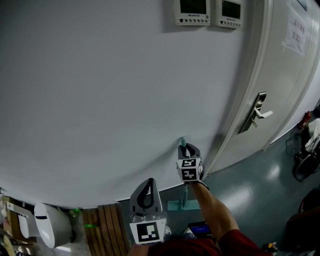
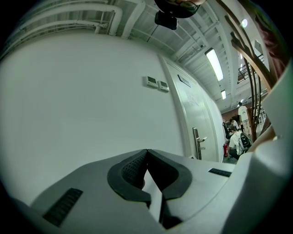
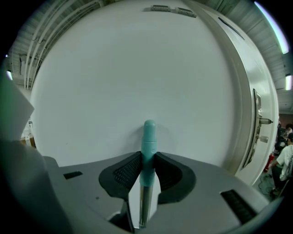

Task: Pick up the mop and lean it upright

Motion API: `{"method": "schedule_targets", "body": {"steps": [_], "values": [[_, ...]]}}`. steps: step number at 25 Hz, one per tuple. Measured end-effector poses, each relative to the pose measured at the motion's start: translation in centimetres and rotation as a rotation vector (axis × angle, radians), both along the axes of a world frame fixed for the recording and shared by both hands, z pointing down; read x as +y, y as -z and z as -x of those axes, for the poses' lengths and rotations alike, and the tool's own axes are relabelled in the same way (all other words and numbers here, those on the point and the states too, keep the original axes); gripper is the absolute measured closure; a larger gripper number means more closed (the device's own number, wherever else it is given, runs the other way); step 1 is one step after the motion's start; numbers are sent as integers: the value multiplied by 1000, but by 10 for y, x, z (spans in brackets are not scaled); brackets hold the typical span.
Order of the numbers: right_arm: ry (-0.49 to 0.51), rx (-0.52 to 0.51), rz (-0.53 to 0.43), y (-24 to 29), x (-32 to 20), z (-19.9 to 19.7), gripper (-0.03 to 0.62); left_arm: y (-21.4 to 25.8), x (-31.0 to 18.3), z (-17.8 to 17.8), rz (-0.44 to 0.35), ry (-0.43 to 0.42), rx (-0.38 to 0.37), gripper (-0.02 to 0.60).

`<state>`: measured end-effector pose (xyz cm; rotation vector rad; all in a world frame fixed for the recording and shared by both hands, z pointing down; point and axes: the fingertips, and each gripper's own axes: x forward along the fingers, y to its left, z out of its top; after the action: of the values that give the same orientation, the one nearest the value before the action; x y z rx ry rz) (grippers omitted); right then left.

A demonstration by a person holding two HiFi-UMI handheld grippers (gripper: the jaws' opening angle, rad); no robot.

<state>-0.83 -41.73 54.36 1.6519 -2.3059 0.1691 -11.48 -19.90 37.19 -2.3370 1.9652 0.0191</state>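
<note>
The mop stands nearly upright before the white wall point(image 1: 100, 100). Its teal handle tip point(image 1: 183, 141) pokes up above my right gripper point(image 1: 186, 148), and its teal flat head point(image 1: 179, 205) rests on the floor below. In the right gripper view the jaws of the right gripper point(image 3: 148, 157) press from both sides on the teal grip point(image 3: 149, 135), with the metal shaft point(image 3: 144, 201) running down between them. The tip is close to the wall; whether it touches I cannot tell. My left gripper point(image 1: 146, 196) is lower left, apart from the mop. Its jaws point(image 2: 147, 152) meet at the tips with nothing in them.
A white door point(image 1: 285, 75) with a lever handle point(image 1: 260, 114) stands right of the mop. Two control panels point(image 1: 192, 11) hang high on the wall. A white bin point(image 1: 52, 227) and wooden slats point(image 1: 102, 227) lie at lower left. People point(image 2: 238, 142) are farther down the hall.
</note>
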Motion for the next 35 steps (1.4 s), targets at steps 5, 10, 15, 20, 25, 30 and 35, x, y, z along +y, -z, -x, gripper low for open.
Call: {"method": "schedule_targets", "body": {"steps": [5,10,15,20,25,30,35], "values": [[-2,10,-9,1,0,1,485,-1,1,2,1,5,0,568],[7,34,-37,1,7,2,451,-1,4,3,6,10,1,568],[18,-22,-32,-3,14,1,408,-4,4,2,13,7,1,568],[21,-35,-38,0,17,-2,395,-4,5,-1,10,2,0,568],[46,-36,-44,2,25,-3,395,-3,7,-2,10,1,2,568],[51,-77,-72,14,38,-9,395,-2,8,-5,11,-3,10,568],[48,-128,-131,37,62,-20,395,-5,8,-12,16,-17,11,568]]}}
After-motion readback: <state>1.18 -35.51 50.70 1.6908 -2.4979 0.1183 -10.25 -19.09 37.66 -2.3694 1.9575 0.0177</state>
